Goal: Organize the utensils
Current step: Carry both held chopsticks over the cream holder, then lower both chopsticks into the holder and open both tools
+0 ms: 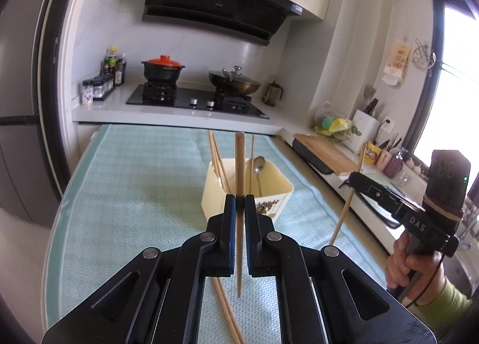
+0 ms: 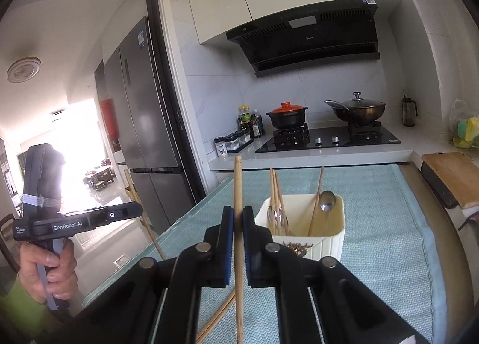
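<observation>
Two grippers, each pinching one upright chopstick: left gripper (image 1: pixel 240 198) gripping chopstick (image 1: pixel 239 164), right gripper (image 2: pixel 238 209) gripping second chopstick (image 2: pixel 238 188). Cream holder (image 2: pixel 332 239) standing mid-table on teal cloth (image 1: pixel 134 182), holding chopsticks and spoons (image 2: pixel 327 200).

Daylight came in bright from a window (image 1: pixel 458 80) to the right of the jaws and a doorway (image 2: pixel 86 146) to their left, both washed out white. The room bent round at the dark edges. Close to the jaws everything looked sharp.
</observation>
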Demonstrator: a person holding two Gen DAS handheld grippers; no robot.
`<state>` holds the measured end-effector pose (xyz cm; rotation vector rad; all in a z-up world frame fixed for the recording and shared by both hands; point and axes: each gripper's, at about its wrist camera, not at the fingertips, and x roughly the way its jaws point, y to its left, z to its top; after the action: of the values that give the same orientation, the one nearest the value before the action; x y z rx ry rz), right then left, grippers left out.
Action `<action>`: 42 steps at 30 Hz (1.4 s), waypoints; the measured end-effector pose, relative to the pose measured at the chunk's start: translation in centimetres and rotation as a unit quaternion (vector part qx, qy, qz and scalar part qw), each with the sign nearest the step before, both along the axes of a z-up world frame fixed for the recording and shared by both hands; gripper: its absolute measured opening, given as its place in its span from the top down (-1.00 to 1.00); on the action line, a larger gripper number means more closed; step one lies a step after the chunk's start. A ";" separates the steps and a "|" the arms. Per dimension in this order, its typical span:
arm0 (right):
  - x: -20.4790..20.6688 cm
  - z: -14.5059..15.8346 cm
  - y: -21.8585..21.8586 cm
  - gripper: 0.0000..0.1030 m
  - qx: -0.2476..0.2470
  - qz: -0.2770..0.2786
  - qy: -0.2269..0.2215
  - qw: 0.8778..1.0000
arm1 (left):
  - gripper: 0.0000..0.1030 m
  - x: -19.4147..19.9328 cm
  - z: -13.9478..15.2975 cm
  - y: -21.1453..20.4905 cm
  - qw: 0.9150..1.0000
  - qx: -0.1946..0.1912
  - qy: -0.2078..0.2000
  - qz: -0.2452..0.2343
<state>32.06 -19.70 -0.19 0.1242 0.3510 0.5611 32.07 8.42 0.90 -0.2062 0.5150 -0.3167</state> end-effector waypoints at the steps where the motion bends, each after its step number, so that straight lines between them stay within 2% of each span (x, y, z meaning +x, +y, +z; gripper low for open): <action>1: 0.3 0.3 -0.1 0.87 0.002 -0.003 -0.003 1.000 | 0.93 0.2 0.5 0.0 1.000 -0.002 -0.004 -0.002; 12: 4.8 5.7 -0.1 0.88 0.001 -0.036 -0.058 0.998 | 0.93 4.9 6.8 -1.5 0.998 -0.011 -0.051 -0.021; 16: 7.0 7.4 0.1 0.88 -0.005 -0.048 -0.075 0.996 | 0.93 7.8 8.5 -1.8 0.998 -0.021 -0.052 -0.017; 21: 9.5 9.0 0.4 0.88 -0.019 -0.052 -0.096 0.994 | 0.94 11.6 9.7 -2.0 0.998 -0.036 -0.050 -0.001; 26: 12.4 9.6 0.0 0.88 -0.020 -0.055 -0.099 0.993 | 0.94 15.1 9.2 -2.9 0.998 -0.040 -0.038 0.010; 32: 16.2 7.2 -0.9 0.88 -0.007 -0.053 -0.077 0.996 | 0.94 18.4 6.4 -5.6 1.000 -0.018 -0.019 0.008; 36: 18.8 3.5 -1.3 0.88 -0.019 -0.062 -0.030 0.997 | 0.94 20.0 3.1 -7.5 1.000 0.017 0.005 0.007; 42: 22.1 -2.5 -1.3 0.87 -0.049 -0.064 0.058 0.995 | 0.93 22.6 -1.7 -9.2 0.997 0.041 0.062 -0.002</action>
<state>54.13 -20.99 -2.70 0.0836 0.4801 0.4099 54.62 -0.79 -0.84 -0.1458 0.6492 -0.2884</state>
